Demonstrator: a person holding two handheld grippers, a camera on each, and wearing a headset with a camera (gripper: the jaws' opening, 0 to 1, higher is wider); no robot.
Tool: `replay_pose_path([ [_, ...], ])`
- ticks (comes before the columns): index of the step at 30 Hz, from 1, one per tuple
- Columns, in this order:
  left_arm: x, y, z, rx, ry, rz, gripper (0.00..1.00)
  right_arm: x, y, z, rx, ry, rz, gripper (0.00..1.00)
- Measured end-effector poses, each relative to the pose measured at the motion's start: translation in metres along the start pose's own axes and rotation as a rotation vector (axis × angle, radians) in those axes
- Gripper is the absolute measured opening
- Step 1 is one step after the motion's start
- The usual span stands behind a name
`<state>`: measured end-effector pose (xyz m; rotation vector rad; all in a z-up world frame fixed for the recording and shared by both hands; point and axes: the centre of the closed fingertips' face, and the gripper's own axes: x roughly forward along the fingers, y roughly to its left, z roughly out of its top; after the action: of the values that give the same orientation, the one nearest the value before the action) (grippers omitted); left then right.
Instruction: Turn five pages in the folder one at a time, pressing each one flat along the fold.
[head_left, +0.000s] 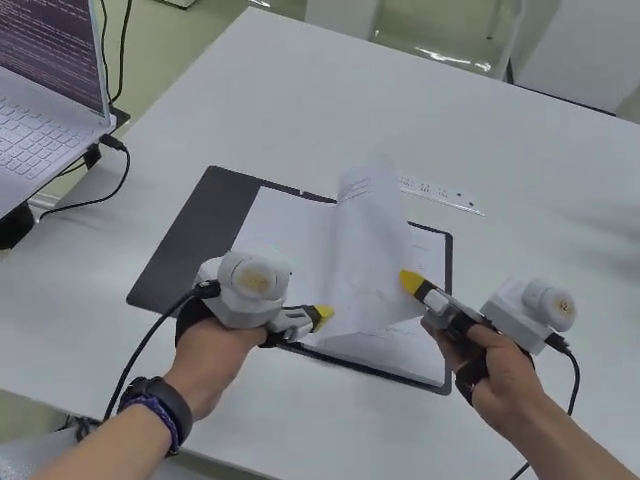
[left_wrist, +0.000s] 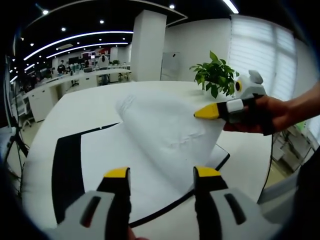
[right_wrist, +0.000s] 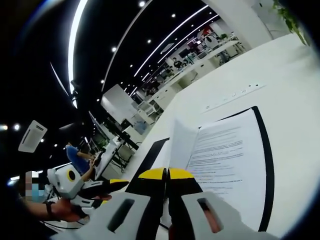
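Observation:
A black folder lies open on the white table with white printed pages in it. One page is lifted and curls upward over the spine. My right gripper is shut on the lower edge of that page; in the right gripper view its yellow-tipped jaws meet on the sheet. My left gripper rests low at the folder's near edge, on the left-hand page. Its jaws stand open with nothing between them, facing the raised page and the right gripper.
A laptop sits at the table's far left, with a black cable running toward the folder. A thin white strip lies just beyond the folder. A potted plant stands past the table. The near table edge is close behind both hands.

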<state>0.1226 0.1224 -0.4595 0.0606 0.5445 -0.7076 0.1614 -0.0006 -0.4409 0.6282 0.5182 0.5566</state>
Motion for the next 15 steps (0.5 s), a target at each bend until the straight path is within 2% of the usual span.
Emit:
replay_pose_path([
  [15, -0.030, 0.032, -0.006, -0.020, -0.007, 0.037, 0.57, 0.026, 0.023, -0.011, -0.008, 0.026, 0.030, 0.00],
])
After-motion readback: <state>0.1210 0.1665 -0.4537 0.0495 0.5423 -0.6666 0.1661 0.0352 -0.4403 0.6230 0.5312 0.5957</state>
